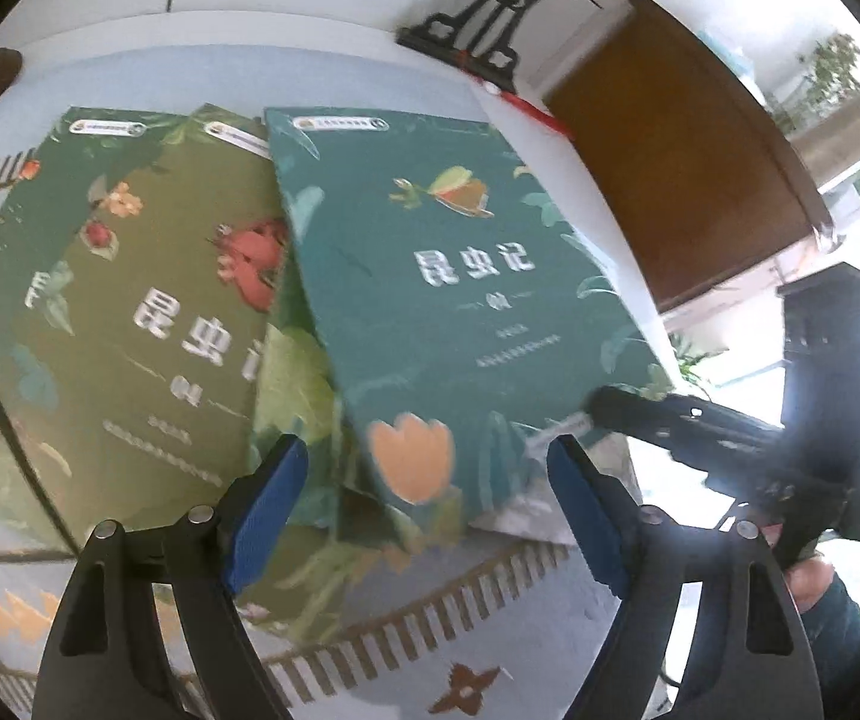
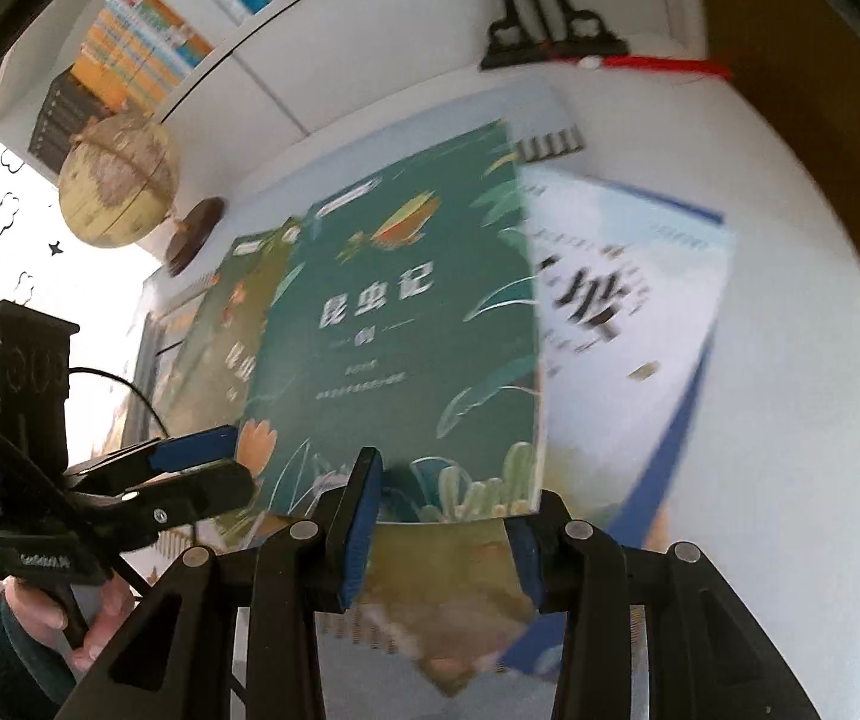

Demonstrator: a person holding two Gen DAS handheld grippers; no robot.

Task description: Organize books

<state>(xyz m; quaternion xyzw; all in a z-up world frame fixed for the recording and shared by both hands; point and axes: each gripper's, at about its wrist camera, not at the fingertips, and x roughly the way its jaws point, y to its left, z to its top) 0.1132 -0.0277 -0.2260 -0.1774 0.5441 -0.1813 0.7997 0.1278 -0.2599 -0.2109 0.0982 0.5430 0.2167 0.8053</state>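
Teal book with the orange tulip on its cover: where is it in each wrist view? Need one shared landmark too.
Left wrist: teal book is centre-right, on top of the olive-green book, its lower right corner at the right gripper.
Right wrist: teal book is at the centre, its bottom edge between the right gripper's jaws.
Shared landmark: black ornate stand at the top of both views.
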